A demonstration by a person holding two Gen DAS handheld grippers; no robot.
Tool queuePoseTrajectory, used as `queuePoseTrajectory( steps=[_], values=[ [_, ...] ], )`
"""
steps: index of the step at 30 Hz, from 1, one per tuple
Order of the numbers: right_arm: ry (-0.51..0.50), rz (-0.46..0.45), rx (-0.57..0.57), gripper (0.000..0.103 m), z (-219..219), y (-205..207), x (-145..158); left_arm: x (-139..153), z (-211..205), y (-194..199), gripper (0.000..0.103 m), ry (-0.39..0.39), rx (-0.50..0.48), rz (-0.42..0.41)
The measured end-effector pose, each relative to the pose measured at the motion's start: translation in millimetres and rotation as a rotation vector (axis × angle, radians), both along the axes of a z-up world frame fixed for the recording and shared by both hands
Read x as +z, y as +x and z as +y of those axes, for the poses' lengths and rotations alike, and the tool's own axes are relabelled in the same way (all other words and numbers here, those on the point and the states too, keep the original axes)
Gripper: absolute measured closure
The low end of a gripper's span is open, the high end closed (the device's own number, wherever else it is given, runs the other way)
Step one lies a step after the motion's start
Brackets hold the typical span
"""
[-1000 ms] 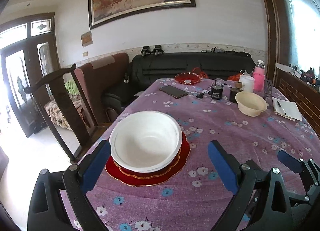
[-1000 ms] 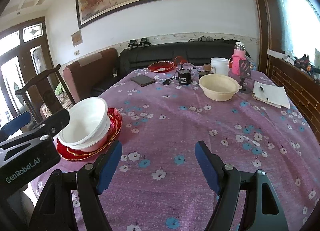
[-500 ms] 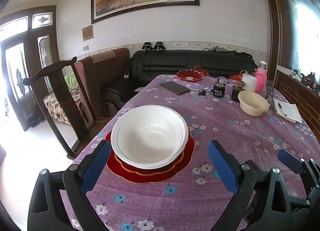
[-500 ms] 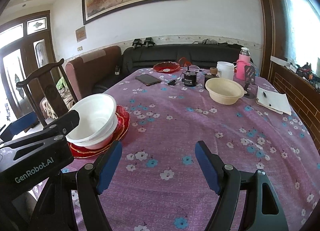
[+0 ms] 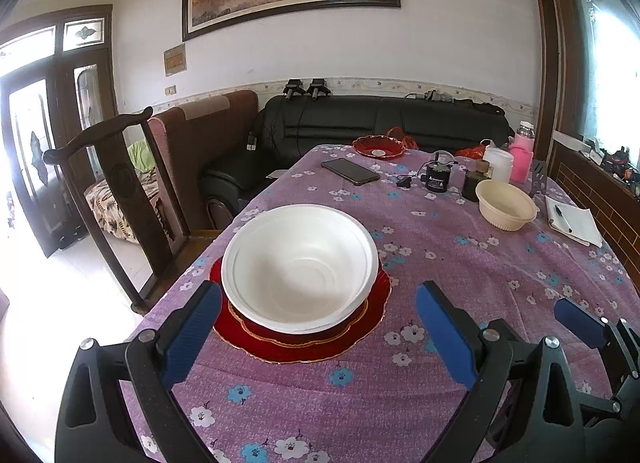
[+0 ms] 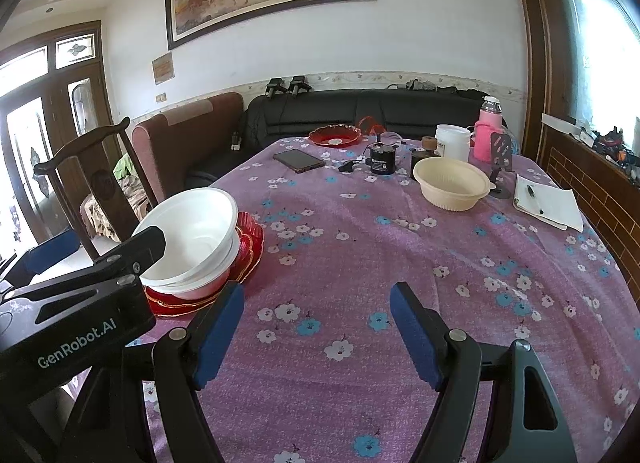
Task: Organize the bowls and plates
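Left hand-held gripper [image 5: 318, 327] wide open, empty, before white bowls [image 5: 299, 267].
Right hand-held gripper [image 6: 316, 327] open, empty; cream bowl [image 6: 451, 187] at 1 o'clock.

White bowls [image 5: 299, 267] sit nested upright, one inside another (two rims show in the right wrist view), on stacked red plates [image 5: 304, 337] with gold scalloped edges near the table's left edge. A cream ribbed bowl [image 6: 451, 188] stands upright and apart across the cloth, and a small red dish [image 6: 334, 135] lies at the far end.
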State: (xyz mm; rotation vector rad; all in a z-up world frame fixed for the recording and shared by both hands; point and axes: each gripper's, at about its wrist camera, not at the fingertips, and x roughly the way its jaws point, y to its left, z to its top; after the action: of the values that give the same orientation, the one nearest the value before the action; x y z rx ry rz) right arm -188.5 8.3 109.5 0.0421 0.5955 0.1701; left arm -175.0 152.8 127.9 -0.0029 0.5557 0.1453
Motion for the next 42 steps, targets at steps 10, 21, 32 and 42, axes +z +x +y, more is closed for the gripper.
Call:
queuePoseTrajectory(
  steps=[10,21,32,42],
  values=[
    [0.007,-0.002,-0.004,0.023,-1.4,-2.7,0.6,-1.0,-0.1,-0.8,0.006,0.006,-0.008,0.001],
    [0.007,-0.008,0.0,0.023,-2.3,-5.8,6.0,-0.7,0.2,-3.0,0.006,0.0,-0.011,0.004],
    [0.001,-0.018,-0.003,0.023,-3.1,-7.9,12.1,3.1,-2.2,-8.3,0.006,-0.008,-0.024,0.004],
    [-0.001,-0.05,-0.042,0.023,-25.7,-6.4,33.7,32.2,-12.5,-12.2,0.006,0.038,-0.065,-0.054]
  ],
)
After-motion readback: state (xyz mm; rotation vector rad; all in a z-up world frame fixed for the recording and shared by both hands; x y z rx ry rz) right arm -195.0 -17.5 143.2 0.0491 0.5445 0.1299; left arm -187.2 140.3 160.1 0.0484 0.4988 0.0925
